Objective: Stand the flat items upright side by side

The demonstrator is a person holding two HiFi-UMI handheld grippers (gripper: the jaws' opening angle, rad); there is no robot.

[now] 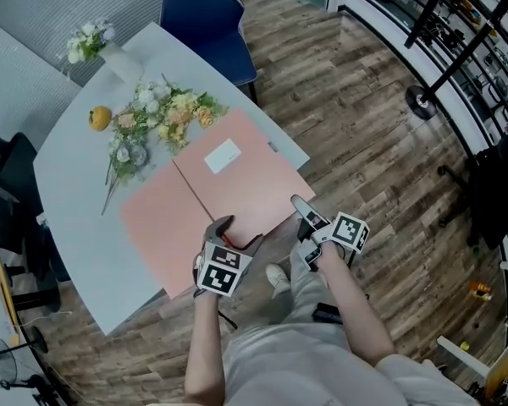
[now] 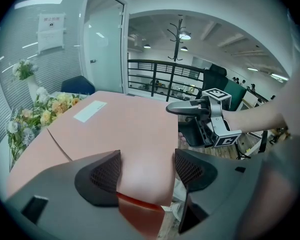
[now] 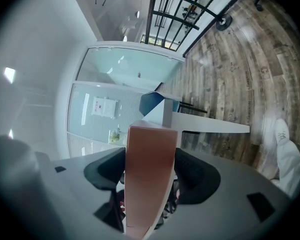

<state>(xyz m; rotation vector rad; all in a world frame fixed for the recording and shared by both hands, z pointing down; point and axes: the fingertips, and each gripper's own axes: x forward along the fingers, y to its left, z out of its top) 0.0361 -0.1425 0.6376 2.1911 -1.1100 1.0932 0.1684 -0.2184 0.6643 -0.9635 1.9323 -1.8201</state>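
- The pink flat item with the white label [image 1: 250, 194] lies face up at the desk's near right corner, and its near edge juts past the desk edge towards you.
- Its white label [image 1: 222, 156] sits towards the far side of the top face.
- Your right gripper [image 3: 150, 170] is turned on its side at the item's near right corner. Its jaws are clamped on the item's edge, and pink fills the whole gap between the pads.
- Your left gripper [image 2: 147, 166] is at the item's near left corner. Its jaws stand apart and grasp nothing: the left pad is over the pink face and the right pad is just off the item's side edge. A darker red strip shows under the near edge there.
- A second pink flat item [image 1: 165, 227] lies flat just to the left, touching the first along one long edge and reaching the desk's near edge.
- The pale grey desk [image 1: 72, 218] carries both items.
- Loose artificial flowers [image 1: 157, 112] lie spread near the far edge, well apart from both grippers.
- A small orange fruit [image 1: 100, 117] sits at the flowers' left.
- A white vase of flowers [image 1: 93, 42] stands at the far left corner.
- A blue chair [image 1: 205, 15] stands beyond the far edge, on a wooden floor [image 1: 372, 142].
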